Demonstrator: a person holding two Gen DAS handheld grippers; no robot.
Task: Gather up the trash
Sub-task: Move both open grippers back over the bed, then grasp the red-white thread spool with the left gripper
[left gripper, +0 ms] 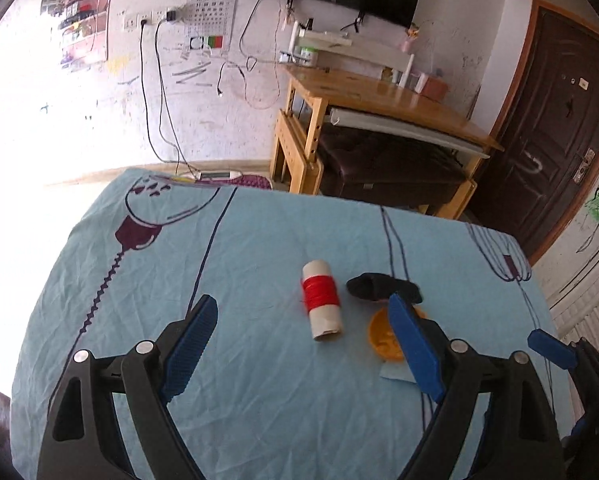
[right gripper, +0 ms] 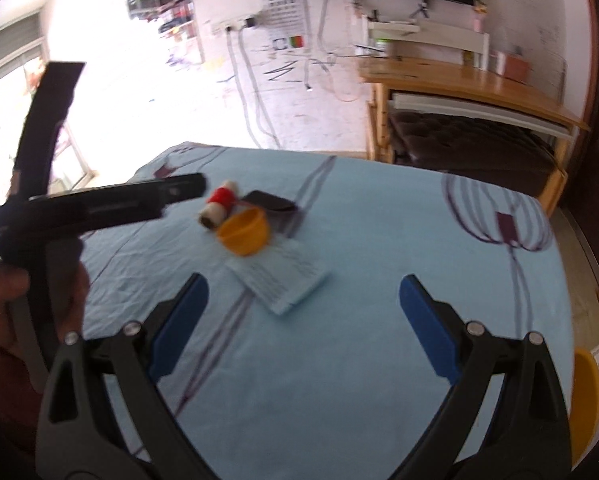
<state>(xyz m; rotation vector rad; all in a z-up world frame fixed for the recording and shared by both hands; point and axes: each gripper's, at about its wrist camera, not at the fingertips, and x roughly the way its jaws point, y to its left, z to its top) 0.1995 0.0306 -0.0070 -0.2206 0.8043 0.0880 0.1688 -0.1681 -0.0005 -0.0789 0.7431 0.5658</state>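
While I held both tools over the blue tablecloth (left gripper: 259, 380), my left gripper (left gripper: 303, 340) stood wide and empty, and my right gripper (right gripper: 303, 320) likewise gaped with nothing between its pads. From left to right lay the trash, bunched near the table's middle: a cardboard tube wound with red thread (left gripper: 322, 299), a black crumpled scrap (left gripper: 379, 286), a small yellow cup (right gripper: 245, 230) and a flat paper slip (right gripper: 283, 276). All looked light; I judged the stiff tube best pinched across its middle, the slip hardest to lift.

Red-wound paper tube (left gripper: 322, 301), black wad (left gripper: 383, 287), orange cap (left gripper: 385, 338) clustered.
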